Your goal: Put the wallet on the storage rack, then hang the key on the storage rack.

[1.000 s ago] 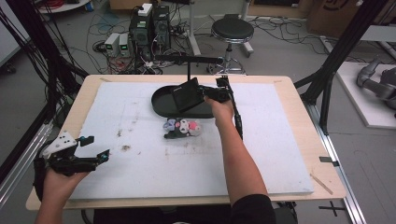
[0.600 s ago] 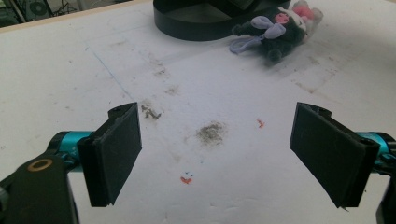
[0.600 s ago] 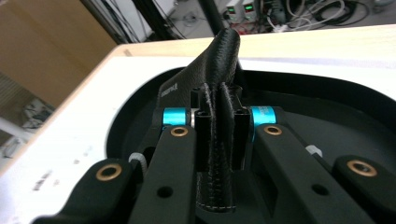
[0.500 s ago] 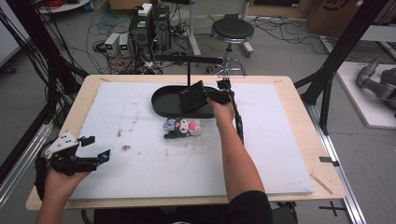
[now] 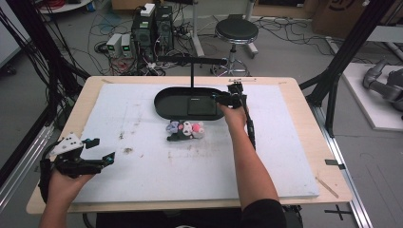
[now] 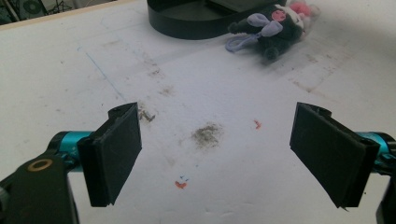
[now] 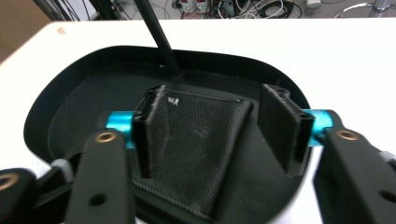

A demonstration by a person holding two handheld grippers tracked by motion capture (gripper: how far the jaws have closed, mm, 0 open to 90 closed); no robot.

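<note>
Hovering over the black oval tray (image 5: 164,102), the right gripper (image 7: 219,128) has its jaws parted and holding nothing, with a flat black pouch (image 7: 196,144) lying on the tray floor between them, beside the upright post (image 5: 191,73). This looks like the placing step, with the pouch laid down and let go. The plush toys (image 5: 186,130) lie on the white mat just in front of the tray, a likely next pick. The left gripper (image 5: 97,152) waits near the table's corner, wide open and empty.

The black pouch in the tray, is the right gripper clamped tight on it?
No: in the right gripper view the right gripper stands open, its jaws apart over the black pouch lying flat in the black tray.
</note>
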